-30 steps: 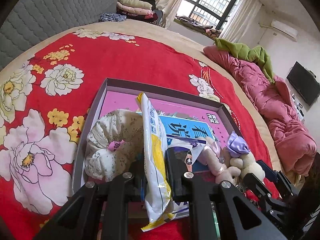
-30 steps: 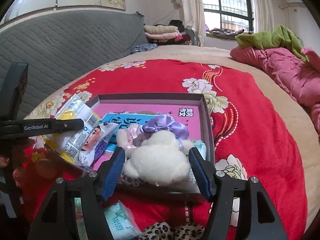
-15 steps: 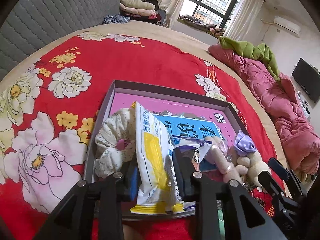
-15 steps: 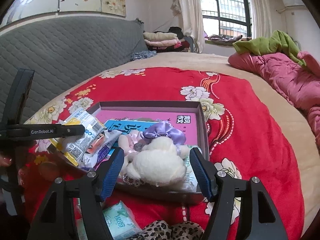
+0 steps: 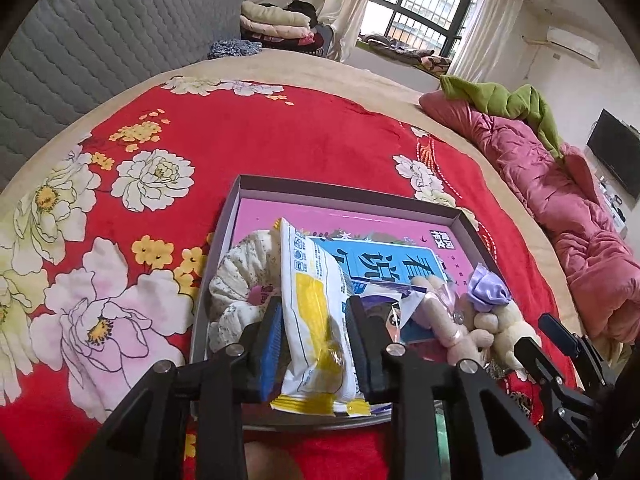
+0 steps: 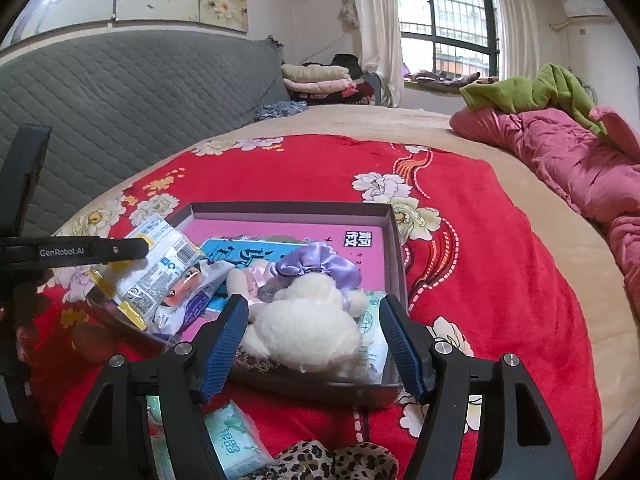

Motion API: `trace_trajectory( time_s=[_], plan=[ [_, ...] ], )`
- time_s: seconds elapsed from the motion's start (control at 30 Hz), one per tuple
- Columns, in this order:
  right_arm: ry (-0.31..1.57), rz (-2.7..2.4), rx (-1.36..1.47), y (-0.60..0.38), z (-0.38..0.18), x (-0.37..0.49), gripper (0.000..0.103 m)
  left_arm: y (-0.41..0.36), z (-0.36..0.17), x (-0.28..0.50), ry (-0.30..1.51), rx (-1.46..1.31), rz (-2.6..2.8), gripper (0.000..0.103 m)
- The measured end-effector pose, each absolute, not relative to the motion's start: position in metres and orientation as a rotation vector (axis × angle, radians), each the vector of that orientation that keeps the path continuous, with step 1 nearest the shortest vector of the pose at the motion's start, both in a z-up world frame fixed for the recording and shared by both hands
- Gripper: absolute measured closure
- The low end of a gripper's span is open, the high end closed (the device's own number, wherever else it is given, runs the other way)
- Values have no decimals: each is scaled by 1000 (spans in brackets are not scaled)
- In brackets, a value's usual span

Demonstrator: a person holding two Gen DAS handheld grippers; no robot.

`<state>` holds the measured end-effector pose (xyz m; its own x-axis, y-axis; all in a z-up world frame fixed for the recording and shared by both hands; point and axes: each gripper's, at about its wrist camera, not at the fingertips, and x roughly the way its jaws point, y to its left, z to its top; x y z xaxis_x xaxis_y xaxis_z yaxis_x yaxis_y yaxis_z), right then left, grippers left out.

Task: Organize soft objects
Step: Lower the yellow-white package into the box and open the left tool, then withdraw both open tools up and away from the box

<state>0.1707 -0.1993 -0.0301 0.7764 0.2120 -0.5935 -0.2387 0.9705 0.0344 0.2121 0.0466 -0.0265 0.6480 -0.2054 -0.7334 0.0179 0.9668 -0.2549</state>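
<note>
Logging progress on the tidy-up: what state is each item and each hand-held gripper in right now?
Box, lidless, on red blanket.
Packet, lying in box.
Plush toy, lying in box.
Tissue pack, outside box, on blanket.
Left hand-held gripper, open, packet between fingers.
Right hand-held gripper, open around plush toy, not touching.

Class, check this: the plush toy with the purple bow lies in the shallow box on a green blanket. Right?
Not quite. The plush toy with the purple bow does lie in the box, but the blanket is red with flowers, as the right wrist view shows.
</note>
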Motion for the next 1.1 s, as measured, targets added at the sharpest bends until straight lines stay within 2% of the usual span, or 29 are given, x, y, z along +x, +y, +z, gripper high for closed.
trace_trajectory(
  time_s=[1.1],
  plan=[
    [601,205,-63,-200,-10,153,29,42,-4,185,831,-148,-117,72]
  ],
)
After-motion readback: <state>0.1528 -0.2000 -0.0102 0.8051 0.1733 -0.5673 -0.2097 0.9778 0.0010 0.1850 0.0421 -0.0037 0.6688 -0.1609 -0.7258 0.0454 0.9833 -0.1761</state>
